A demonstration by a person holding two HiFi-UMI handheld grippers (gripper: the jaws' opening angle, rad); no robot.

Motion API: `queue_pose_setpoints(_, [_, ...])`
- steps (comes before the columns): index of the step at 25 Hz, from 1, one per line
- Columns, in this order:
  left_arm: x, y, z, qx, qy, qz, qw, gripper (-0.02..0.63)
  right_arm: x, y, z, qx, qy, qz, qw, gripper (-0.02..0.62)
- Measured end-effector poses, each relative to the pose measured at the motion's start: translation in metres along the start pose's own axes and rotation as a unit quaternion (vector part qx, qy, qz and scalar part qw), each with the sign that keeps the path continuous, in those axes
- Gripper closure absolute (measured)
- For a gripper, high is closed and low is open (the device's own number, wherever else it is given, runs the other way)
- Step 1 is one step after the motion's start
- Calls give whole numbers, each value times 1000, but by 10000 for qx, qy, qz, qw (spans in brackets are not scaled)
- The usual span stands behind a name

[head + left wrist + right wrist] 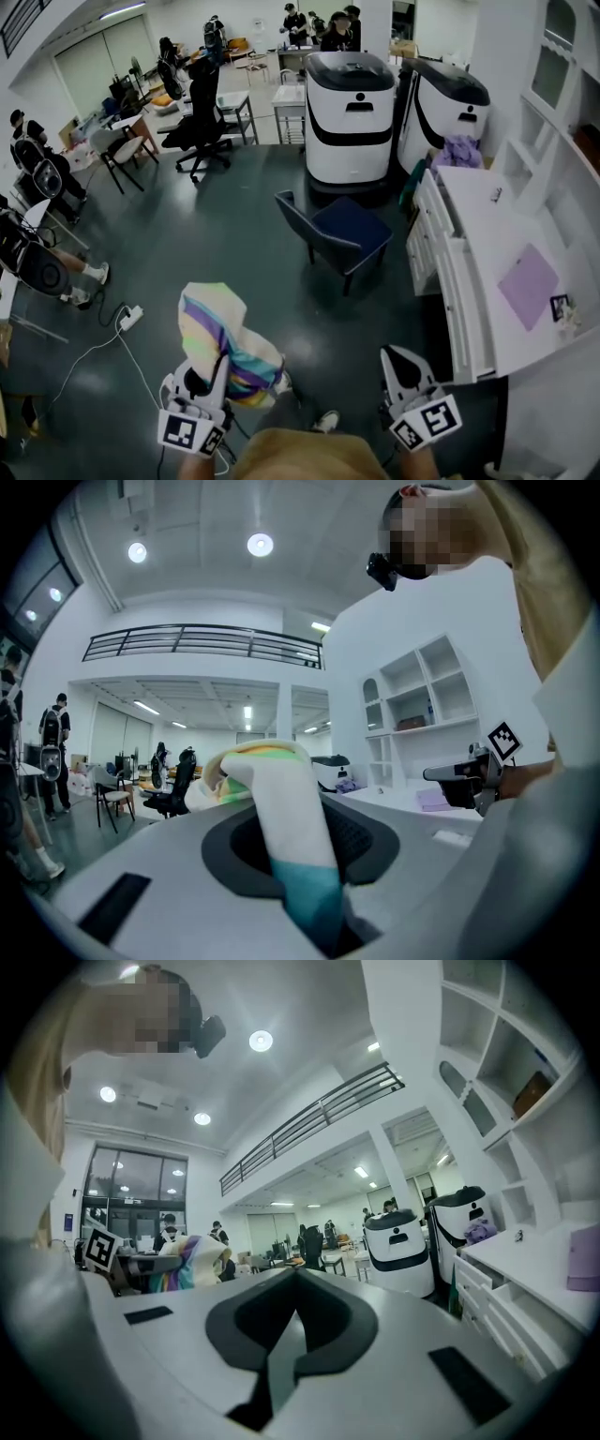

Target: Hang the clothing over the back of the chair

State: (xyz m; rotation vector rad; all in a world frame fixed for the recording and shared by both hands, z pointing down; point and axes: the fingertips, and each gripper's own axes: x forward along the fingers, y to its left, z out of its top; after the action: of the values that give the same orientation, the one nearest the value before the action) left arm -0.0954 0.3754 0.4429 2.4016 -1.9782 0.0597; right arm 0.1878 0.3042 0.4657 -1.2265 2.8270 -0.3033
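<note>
A dark, glossy floor [234,244] spreads across a large, white-walled hall; a white cabinet [441,281] with drawers stands along the right, with white shelving [562,66] above it; two white-and-black machines [350,112] stand side by side beyond; a black office chair [199,122] and small tables [289,98] sit farther back, with people [319,23] near the far wall; a power strip [129,317] lies on the floor; round ceiling lights [260,544] shine above a railed balcony [202,641]; tall windows [136,1194] fill one end.

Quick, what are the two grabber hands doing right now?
Left gripper: closed, holding the striped clothing.
Right gripper: closed, with nothing between its jaws.
</note>
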Motion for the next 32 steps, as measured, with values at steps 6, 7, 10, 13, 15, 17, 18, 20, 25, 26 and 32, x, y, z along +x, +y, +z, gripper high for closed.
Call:
queue_pose_setpoints(6, [47,21,-18,-254,44,-110,9996,517,34,-15,-9,-41,196,-75,9998,592])
queue_pose_setpoints(7, [59,25,-18,-276,27,-163,9995,517,42,-20,-9,-49,236,-123,9996,592])
queue_pose_setpoints(10, [96,45,-16,-342,-16,-284,9990,517,74,-33,-6,-77,341,-232,9991,592])
queue_pose_setpoints(13, [135,76,-13,-414,-69,-327,9986,517,122,-41,4,-152,371,-245,9989,592])
queue_pose_setpoints(15, [162,101,-11,-444,-105,-346,9984,517,161,-43,14,-257,349,-191,9989,592])
queue_pose_setpoints(17, [187,128,-7,-493,-150,-367,9980,517,199,-45,28,-380,289,-159,9987,592])
queue_pose_setpoints(18, [200,142,-4,-532,-186,-383,9977,517,217,-46,36,-442,249,-171,9986,592])
queue_pose_setpoints(20, [225,167,2,-628,-261,-431,9968,517,249,-48,50,-543,177,-248,9981,592])
queue_pose_setpoints(25, [275,205,5,-713,-224,-754,9944,517,298,-51,63,-544,149,-563,9968,592])
queue_pose_setpoints(26, [285,209,4,-719,-195,-824,9938,517,303,-54,62,-509,156,-656,9964,592])
queue_pose_setpoints(32, [325,209,-6,-870,-30,-1035,9908,515,315,-77,57,-397,256,-1002,9938,592])
